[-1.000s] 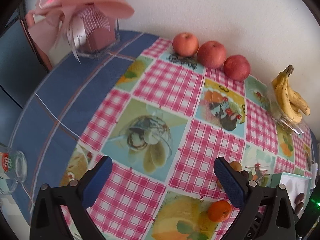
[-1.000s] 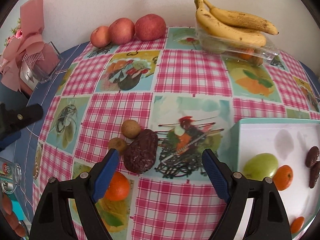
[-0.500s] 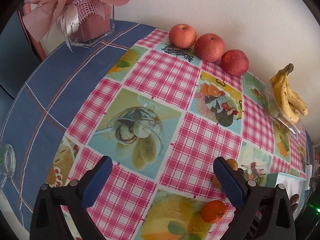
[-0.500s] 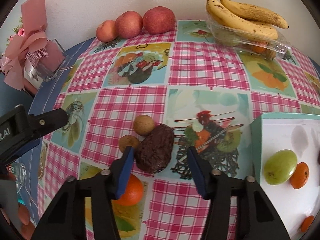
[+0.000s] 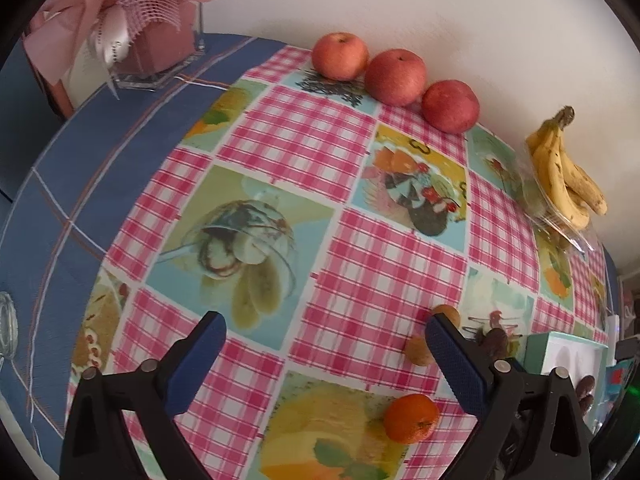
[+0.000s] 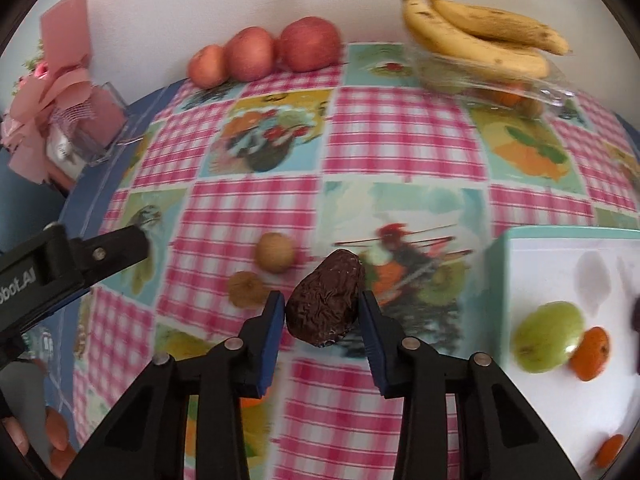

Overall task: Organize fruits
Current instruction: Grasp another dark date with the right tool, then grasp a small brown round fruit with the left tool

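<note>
The right gripper [image 6: 323, 314] is angled steeply down at the tablecloth [image 6: 404, 148], and its jaws, which have just been closing, are clamped narrowly on a wrinkled dark fruit [image 6: 325, 298]. Two small brown fruits [image 6: 275, 257] are seen just left of it, and a white tray [image 6: 568, 240] with a green fruit [image 6: 548, 336] and a small orange [image 6: 591, 353] lies to its right. The left gripper [image 5: 326, 344] is likewise tilted down, its jaws held wide over bare cloth with nothing between them. Apples [image 5: 394, 77] and bananas [image 5: 566, 172] are lined along the wall. Only the left view shows a loose mandarin [image 5: 411, 417] clearly; in the right view it is mostly hidden behind the fingers.
</note>
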Motion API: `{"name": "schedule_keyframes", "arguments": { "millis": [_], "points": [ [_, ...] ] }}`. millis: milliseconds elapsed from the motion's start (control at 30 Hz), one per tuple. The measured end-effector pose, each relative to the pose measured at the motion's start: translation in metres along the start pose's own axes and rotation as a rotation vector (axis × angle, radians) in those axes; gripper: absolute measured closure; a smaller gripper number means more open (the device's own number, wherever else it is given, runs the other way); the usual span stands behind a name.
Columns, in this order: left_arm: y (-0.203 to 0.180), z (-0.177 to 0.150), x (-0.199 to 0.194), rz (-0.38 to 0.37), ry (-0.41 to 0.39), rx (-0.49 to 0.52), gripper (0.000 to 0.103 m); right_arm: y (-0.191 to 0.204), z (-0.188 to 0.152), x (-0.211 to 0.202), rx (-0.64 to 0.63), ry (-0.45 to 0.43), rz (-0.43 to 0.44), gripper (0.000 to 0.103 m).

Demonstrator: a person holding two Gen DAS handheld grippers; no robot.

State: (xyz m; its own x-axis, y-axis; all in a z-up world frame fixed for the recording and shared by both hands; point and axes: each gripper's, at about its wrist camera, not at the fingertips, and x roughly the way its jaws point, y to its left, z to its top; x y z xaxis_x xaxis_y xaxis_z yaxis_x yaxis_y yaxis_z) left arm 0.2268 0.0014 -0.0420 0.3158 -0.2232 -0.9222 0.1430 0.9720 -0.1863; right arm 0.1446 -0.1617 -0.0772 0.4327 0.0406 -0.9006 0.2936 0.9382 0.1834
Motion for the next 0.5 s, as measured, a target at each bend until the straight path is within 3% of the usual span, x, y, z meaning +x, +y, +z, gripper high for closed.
{"name": "schedule_keyframes", "arguments": {
  "millis": [233,433,500],
  "points": [
    [-0.022,-0.009,0.015,-0.069,0.053,0.05,0.017,-0.037,0.002,-0.008,0.067,-0.007,-0.048,0.064],
    [-0.039,-0.014,0.025,-0.125,0.094,0.073,0.037,-0.046,0.001,-0.012,0.079,-0.003,-0.04,0.064],
    [-0.044,-0.016,0.028,-0.132,0.105,0.081,0.052,-0.047,0.001,-0.012,0.077,-0.002,-0.039,0.064]
  ]
}}
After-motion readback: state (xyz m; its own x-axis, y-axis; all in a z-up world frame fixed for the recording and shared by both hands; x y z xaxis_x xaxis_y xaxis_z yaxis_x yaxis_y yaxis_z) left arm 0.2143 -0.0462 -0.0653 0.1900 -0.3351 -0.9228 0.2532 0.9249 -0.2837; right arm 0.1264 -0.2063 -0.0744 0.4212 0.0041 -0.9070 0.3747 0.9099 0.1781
